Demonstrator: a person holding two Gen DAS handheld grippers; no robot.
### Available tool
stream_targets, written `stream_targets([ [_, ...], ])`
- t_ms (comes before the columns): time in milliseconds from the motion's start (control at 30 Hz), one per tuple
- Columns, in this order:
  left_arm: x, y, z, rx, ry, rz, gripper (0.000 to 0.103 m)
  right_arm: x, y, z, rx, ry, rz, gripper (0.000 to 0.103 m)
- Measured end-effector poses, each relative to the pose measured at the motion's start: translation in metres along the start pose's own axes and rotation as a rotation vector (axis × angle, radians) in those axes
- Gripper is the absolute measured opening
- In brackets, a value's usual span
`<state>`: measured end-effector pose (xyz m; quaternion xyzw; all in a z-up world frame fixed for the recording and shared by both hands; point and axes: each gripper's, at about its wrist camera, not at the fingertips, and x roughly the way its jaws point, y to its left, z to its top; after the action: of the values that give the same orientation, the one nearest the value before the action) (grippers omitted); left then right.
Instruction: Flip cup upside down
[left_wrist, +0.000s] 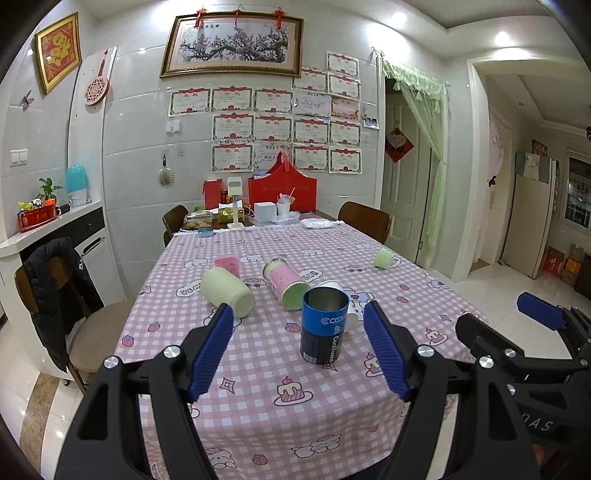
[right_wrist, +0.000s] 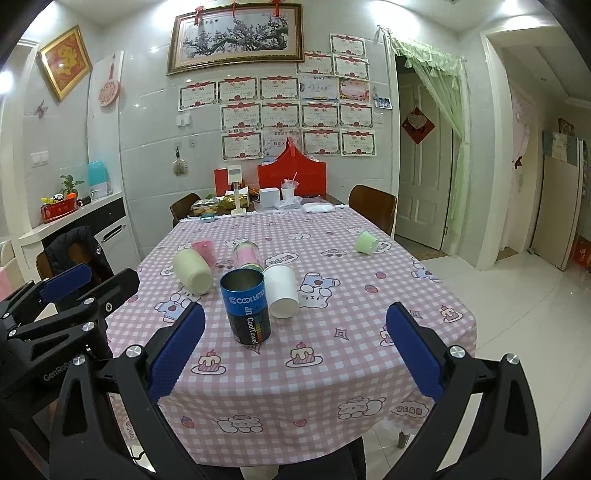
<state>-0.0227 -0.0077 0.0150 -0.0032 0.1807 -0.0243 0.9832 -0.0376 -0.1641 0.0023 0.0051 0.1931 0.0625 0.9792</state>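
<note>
Both the left gripper (left_wrist: 299, 343) and right gripper (right_wrist: 295, 343) gaped empty; the blue cup (left_wrist: 324, 326) stood upright just ahead of them on the desk (left_wrist: 258, 424).

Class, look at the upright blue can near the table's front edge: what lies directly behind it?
Behind the blue can lies a white paper cup on its side, touching or nearly so. In the left wrist view the can hides most of it.

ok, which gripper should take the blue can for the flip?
Left, probably. The upright blue can sits almost centred between the open left gripper fingers. For the right gripper, also open, it lies off toward its left finger, with the white paper cup lying beside it.
</note>
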Motion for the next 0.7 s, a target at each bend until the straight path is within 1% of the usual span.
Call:
stream_targets([
  [33,0.0007,0.0013,0.0002,-0.002,-0.001,0.002,0.075,-0.0007,0.0001,-0.0004,0.001,0.0,0.001,0.095],
  [100,-0.0001,0.0024,0.0002,-0.008,-0.007,0.015,0.082,-0.0011,-0.0001,-0.0004,0.005,-0.001,0.003,0.095],
  [233,-0.0013,0.004,0.0001,-0.012,-0.004,0.002,0.082,-0.0017,-0.0007,-0.001,0.012,-0.003,0.005,0.095],
  [433,-0.0008,0.0036,0.0006,-0.009,-0.007,0.005,0.082,-0.0018,-0.0019,-0.0009,0.013,-0.003,0.006,0.095],
  [700,0.0012,0.0018,0.0004,-0.001,0.014,0.004,0.082,-0.002,-0.0054,-0.0027,0.022,0.007,0.001,0.095],
])
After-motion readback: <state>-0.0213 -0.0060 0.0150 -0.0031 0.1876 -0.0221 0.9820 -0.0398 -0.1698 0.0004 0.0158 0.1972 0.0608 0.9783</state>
